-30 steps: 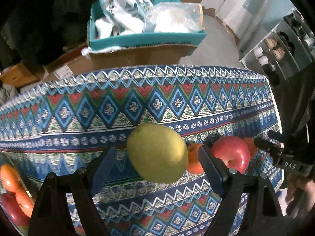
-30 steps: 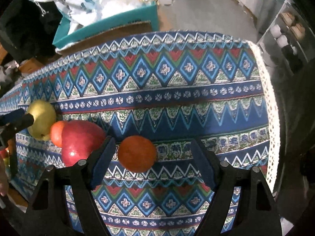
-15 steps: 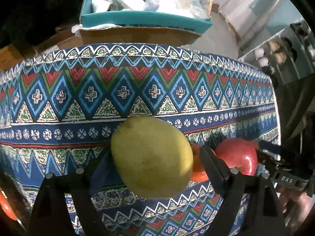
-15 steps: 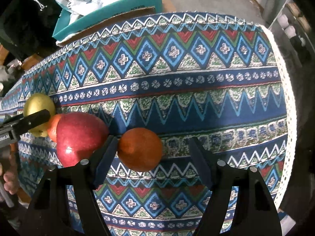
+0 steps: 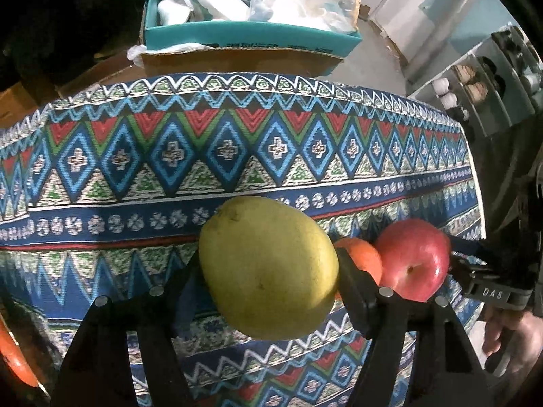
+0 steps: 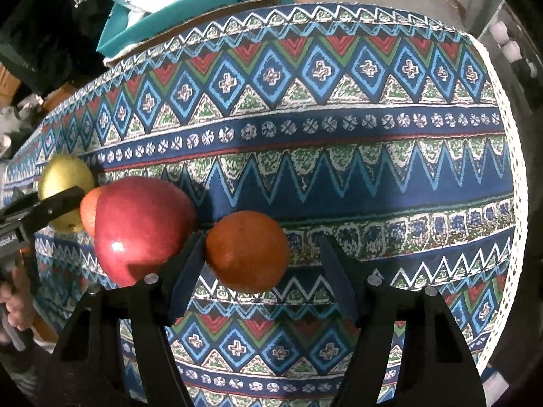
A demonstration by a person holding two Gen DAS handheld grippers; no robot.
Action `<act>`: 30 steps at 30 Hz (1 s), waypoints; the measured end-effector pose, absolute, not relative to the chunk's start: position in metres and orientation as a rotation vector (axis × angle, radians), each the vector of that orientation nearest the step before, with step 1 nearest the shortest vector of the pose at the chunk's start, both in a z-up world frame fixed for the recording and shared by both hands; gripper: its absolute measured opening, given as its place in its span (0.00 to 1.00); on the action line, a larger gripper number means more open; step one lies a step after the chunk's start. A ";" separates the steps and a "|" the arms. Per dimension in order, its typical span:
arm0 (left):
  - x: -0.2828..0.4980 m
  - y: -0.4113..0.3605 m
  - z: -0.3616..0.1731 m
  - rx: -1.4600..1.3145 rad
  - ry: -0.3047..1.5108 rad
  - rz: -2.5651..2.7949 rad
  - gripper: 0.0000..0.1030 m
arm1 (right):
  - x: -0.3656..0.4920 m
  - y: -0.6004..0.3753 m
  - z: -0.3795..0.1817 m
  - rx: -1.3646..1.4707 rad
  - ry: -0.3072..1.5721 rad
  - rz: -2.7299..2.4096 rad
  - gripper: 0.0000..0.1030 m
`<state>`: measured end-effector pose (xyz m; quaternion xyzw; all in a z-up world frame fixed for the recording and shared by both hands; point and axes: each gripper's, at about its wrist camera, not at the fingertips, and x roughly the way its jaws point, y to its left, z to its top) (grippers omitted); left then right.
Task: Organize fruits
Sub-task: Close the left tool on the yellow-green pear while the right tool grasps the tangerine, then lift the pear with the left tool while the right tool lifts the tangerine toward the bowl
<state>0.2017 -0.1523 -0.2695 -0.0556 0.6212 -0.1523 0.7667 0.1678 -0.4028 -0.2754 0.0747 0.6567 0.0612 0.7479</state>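
Observation:
My left gripper (image 5: 268, 271) is shut on a yellow-green pear (image 5: 268, 268), held just above the patterned tablecloth (image 5: 203, 156). To its right lie an orange (image 5: 363, 257) and a red apple (image 5: 412, 257). My right gripper (image 6: 263, 261) is open around a second orange (image 6: 247, 251) on the cloth; the orange touches the left pad, with a gap to the right pad. The apple (image 6: 142, 227), the first orange (image 6: 90, 210) and the pear (image 6: 64, 186) show at the left of the right wrist view.
A teal box (image 5: 251, 37) with plastic bags stands on a cardboard box behind the table. A shelf with bottles (image 5: 475, 95) is at the right. More orange fruit (image 5: 13, 356) shows at the lower left edge. The lace cloth edge (image 6: 512, 169) runs along the right.
My left gripper has closed in on the pear and shut on it. My right gripper has come lower and closer around the second orange, still open.

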 end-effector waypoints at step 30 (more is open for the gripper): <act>0.141 -0.126 -0.201 0.034 1.163 -0.327 0.71 | 0.154 -0.343 -0.200 -0.070 1.211 0.088 0.46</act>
